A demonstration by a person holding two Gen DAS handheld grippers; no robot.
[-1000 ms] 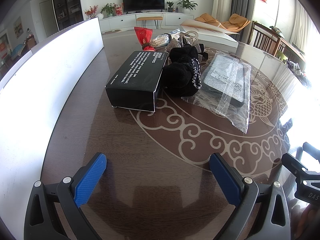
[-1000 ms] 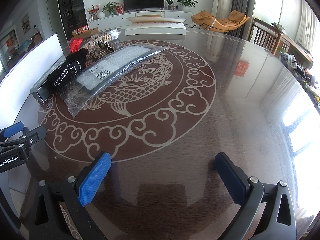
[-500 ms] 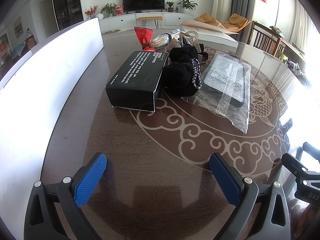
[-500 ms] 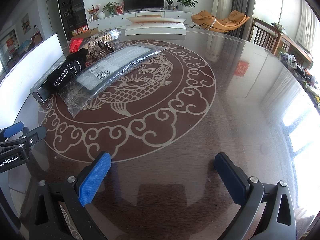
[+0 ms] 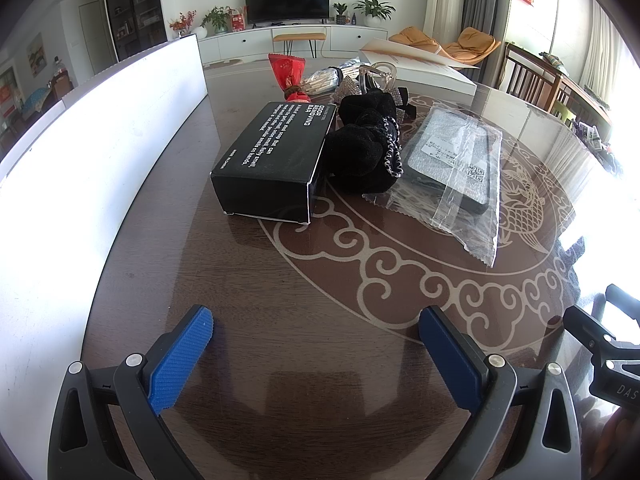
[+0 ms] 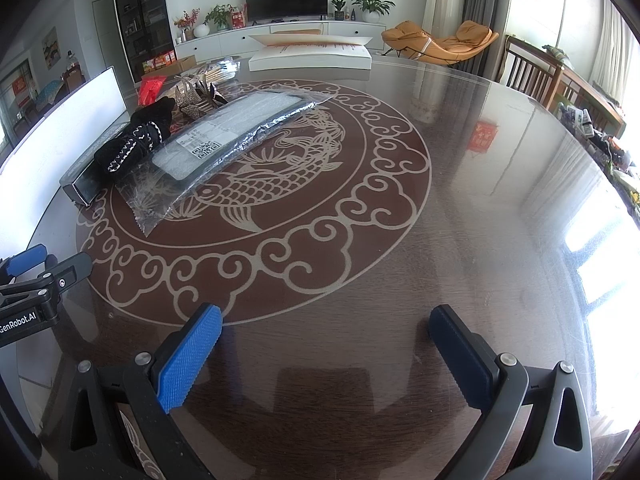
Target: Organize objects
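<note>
A black box [image 5: 276,156] with white print lies on the round table. Right of it sits a black fuzzy hair piece with a chain [image 5: 366,148], then a grey item in a clear plastic bag [image 5: 456,168]. Behind them lie a red packet [image 5: 288,74], a packet of sticks [image 5: 320,78] and sparkly clips [image 5: 372,80]. My left gripper [image 5: 316,336] is open and empty, well short of the box. My right gripper [image 6: 326,338] is open and empty over bare table; the bag [image 6: 224,136], hair piece [image 6: 136,140] and box [image 6: 86,172] lie far to its left.
A long white box [image 5: 80,148] runs along the table's left side. Another flat white box [image 6: 310,56] lies at the far edge. The dark table [image 6: 480,200] has a fish and cloud pattern. Chairs [image 6: 532,68] stand at the right.
</note>
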